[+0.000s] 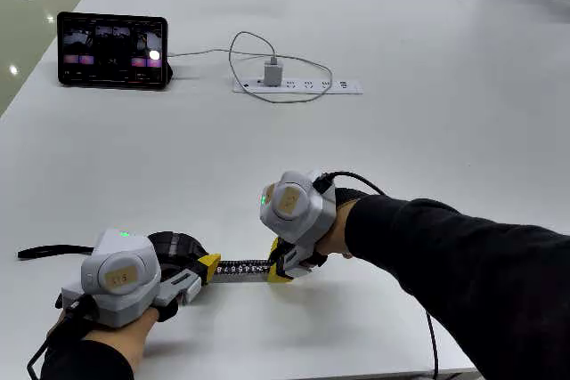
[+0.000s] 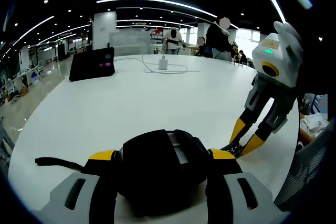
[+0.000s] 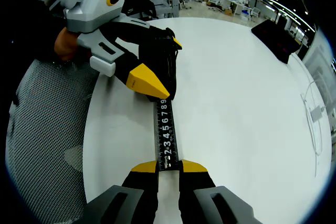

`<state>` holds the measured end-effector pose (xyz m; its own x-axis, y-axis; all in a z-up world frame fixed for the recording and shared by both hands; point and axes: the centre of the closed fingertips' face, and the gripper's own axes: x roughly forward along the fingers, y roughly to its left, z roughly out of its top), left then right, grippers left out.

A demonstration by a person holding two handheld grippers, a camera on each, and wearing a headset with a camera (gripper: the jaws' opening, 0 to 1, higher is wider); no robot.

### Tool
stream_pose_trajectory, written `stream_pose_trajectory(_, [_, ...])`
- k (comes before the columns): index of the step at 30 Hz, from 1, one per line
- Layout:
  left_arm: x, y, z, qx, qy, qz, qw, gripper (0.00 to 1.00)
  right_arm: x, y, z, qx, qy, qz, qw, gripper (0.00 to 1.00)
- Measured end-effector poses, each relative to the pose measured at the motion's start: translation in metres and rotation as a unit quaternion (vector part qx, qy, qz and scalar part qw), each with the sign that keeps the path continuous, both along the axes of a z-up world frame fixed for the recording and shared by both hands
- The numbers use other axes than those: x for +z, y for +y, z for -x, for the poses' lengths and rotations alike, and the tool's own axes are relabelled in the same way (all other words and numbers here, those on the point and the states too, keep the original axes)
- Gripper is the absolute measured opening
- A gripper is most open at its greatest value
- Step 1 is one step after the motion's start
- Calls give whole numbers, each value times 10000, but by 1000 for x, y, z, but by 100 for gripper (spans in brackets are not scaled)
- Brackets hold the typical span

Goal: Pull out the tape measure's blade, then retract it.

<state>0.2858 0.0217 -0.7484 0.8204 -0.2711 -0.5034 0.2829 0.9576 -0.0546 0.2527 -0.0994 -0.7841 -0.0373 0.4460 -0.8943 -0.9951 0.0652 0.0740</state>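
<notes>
Right gripper view: black tape measure [image 3: 159, 52], blade [image 3: 166, 139] out (numerals visible).

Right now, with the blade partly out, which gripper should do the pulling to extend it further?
Right. The right gripper is shut on the blade tip and looks free to draw away; the left gripper clamps the case, anchoring it.

I'm working at a white table [image 1: 401, 131]; a tablet [image 1: 113, 49] is glowing at eleven o'clock, ceiling strip lights [image 2: 152, 0] shining overhead.
</notes>
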Motion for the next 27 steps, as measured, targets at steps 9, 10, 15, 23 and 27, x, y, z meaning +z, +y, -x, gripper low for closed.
stream_pose_trajectory(9, [0,0,0,1,3,5,10000,64,0,3,0,25,-14,-26,10000,11])
stream_pose_trajectory(10, [0,0,0,0,5,8,10000,64,0,4,0,25,-16,-28,10000,11])
stream_pose_trajectory(15, [0,0,0,0,9,17,10000,64,0,5,0,90,-31,-29,10000,11])
stream_pose_trajectory(23, [0,1,0,7,17,31,10000,64,1,8,0,164,-58,-70,9998,11])
stream_pose_trajectory(27, [-1,1,0,10,18,34,10000,64,1,10,0,179,-69,-94,9998,11])
